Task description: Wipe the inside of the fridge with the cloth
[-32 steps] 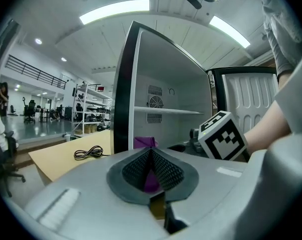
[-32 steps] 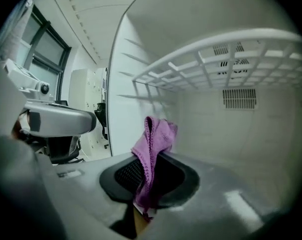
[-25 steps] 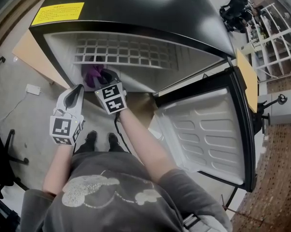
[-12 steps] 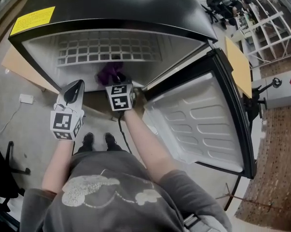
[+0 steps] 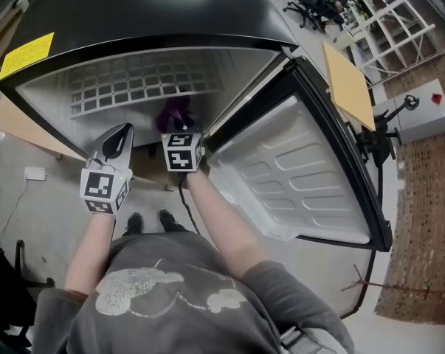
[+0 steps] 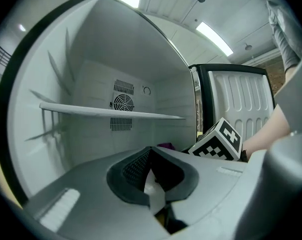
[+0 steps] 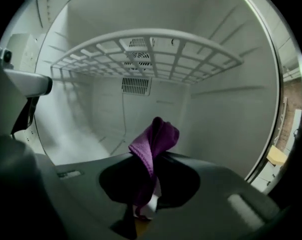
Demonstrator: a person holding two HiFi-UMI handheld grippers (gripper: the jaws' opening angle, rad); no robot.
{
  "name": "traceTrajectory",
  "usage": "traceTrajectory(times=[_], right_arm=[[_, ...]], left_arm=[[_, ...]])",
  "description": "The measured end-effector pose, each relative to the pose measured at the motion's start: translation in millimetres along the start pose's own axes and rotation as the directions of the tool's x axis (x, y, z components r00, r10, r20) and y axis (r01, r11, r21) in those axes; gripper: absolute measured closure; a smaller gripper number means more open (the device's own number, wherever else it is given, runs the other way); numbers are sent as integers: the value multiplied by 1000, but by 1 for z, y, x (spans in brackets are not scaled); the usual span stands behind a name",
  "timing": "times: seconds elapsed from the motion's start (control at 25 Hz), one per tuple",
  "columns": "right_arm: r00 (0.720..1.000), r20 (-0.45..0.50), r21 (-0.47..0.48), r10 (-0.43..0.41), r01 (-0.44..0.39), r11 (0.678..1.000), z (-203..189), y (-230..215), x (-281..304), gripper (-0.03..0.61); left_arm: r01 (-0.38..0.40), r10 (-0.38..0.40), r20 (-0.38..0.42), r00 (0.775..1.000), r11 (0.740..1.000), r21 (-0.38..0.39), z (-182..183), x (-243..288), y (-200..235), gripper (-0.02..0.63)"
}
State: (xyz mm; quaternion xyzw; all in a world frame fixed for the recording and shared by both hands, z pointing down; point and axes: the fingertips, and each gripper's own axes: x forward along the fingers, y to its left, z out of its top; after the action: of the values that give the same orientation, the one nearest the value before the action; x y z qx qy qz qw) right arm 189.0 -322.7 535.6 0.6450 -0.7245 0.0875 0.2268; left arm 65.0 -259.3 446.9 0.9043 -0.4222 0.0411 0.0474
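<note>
The black fridge stands open below me, with a white interior [image 5: 97, 116] and a white wire shelf [image 5: 133, 87] [image 7: 145, 49] across it. Inside the opening, under that shelf, my right gripper [image 5: 176, 127] [image 7: 151, 176] is shut on a purple cloth [image 5: 173, 112] [image 7: 155, 143]. The cloth sticks up from between the jaws. My left gripper [image 5: 116, 140] [image 6: 149, 156] hangs at the fridge's front left edge, shut and with nothing in it. From the left gripper view, the right gripper's marker cube [image 6: 218, 141] shows beside the solid shelf edge [image 6: 110, 111].
The fridge door [image 5: 296, 175] is swung wide open to the right. A yellow label [image 5: 26, 56] is on the fridge top. A wooden board [image 5: 347, 83], a white box with a red button [image 5: 429, 109] and metal frames stand at the right. My shoes [image 5: 148, 220] are at the fridge front.
The right gripper has carried the purple cloth rightward across the fridge interior, from the left part toward the middle. The left gripper has stayed at the front edge.
</note>
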Motion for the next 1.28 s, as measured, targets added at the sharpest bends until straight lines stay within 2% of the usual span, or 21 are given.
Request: traceTrajectory(times=[0.12, 0.24, 0.36, 0.68, 0.92, 1.12, 1.28], right_arm=[[998, 45, 31, -53, 52, 998, 24, -12, 1, 535], [993, 20, 96, -116, 114, 989, 33, -30, 3, 535], [985, -9, 165, -174, 173, 971, 30, -44, -1, 534], [954, -39, 269, -297, 296, 917, 6, -55, -37, 534], [943, -70, 289, -326, 332, 898, -9, -46, -58, 534], [936, -41, 324, -350, 343, 882, -13, -38, -76, 535], [936, -8, 350, -351, 331, 876, -15, -24, -102, 534]], left_arm=[[24, -24, 16, 1000, 1000, 11, 10, 5, -3, 595], [45, -46, 24, 999, 999, 6, 16, 7, -4, 595], [64, -64, 25, 998, 998, -10, 16, 5, -5, 595], [117, -117, 7, 993, 992, -42, 6, 1, -4, 595], [187, -187, -1, 982, 982, -37, 2, -3, -10, 595], [252, -252, -3, 968, 968, -22, 2, -13, -13, 595], [280, -281, 43, 959, 960, 21, 14, -26, -13, 595]])
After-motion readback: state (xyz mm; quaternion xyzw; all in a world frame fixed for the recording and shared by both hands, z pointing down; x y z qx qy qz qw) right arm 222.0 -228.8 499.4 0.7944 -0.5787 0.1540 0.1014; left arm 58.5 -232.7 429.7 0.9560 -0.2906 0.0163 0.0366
